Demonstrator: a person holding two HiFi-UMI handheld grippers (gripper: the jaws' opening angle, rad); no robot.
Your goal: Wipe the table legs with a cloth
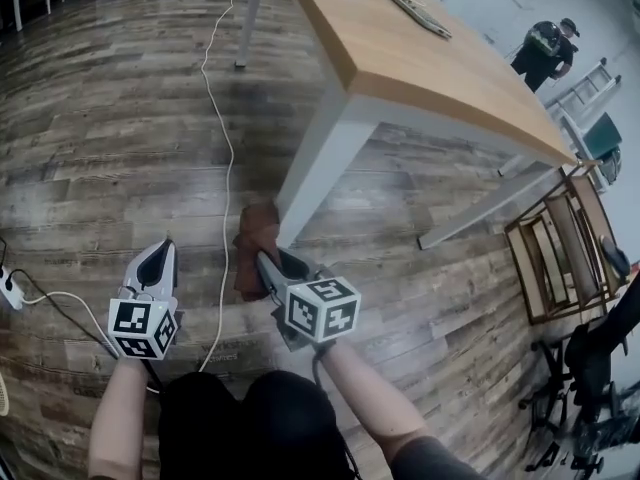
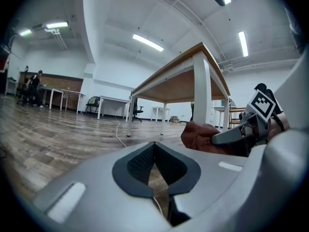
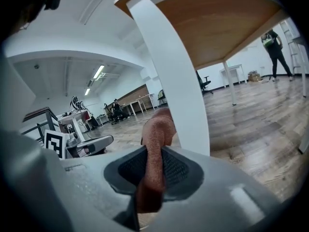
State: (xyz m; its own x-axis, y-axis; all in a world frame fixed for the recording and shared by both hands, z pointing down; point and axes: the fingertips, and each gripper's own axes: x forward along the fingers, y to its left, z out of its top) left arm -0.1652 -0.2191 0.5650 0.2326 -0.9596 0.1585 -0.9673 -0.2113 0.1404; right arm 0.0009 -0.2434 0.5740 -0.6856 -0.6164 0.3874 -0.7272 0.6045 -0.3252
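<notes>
**Cloth held against the corner leg**

The right gripper (image 1: pixel 262 255) is clamped on a reddish-brown fabric cloth (image 1: pixel 255 226). The cloth touches the foot of the white metal leg (image 1: pixel 320 158) under the wooden surface's near corner. The left gripper (image 1: pixel 157 255), jaws together and empty, hovers just beside it.

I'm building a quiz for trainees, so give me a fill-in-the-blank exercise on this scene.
The right gripper is shut on a cloth coloured ___.
The left gripper is shut and holds ___.
The cloth is next to a table leg that is painted ___.
Missing words: brown; nothing; white.
</notes>
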